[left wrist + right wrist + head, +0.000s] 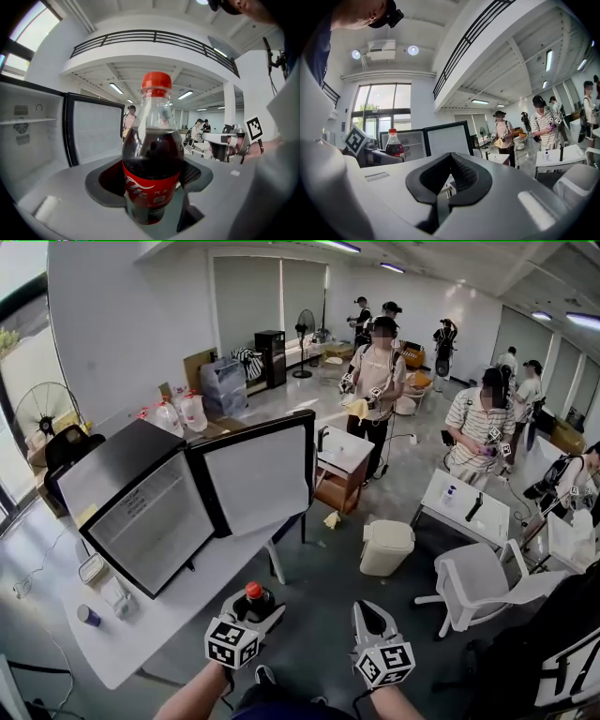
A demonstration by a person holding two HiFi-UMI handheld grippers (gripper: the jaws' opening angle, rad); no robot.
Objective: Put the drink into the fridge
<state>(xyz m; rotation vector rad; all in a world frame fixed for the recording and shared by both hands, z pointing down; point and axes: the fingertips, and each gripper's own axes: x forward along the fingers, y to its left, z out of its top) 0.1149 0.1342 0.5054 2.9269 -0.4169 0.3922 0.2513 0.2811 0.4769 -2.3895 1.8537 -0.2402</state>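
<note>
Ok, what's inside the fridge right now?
The fridge stands open; the left gripper view shows a white shelf with nothing on it. Lower down is covered by the left hand-held gripper and the cola bottle it holds.

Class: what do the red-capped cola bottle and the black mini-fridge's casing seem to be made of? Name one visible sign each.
Red-capped cola bottle: probably clear glossy plastic; its dark contents show through the wall.
Black mini-fridge casing: smooth painted metal or plastic, I cannot tell which; its top carries a dull sheen.
</note>
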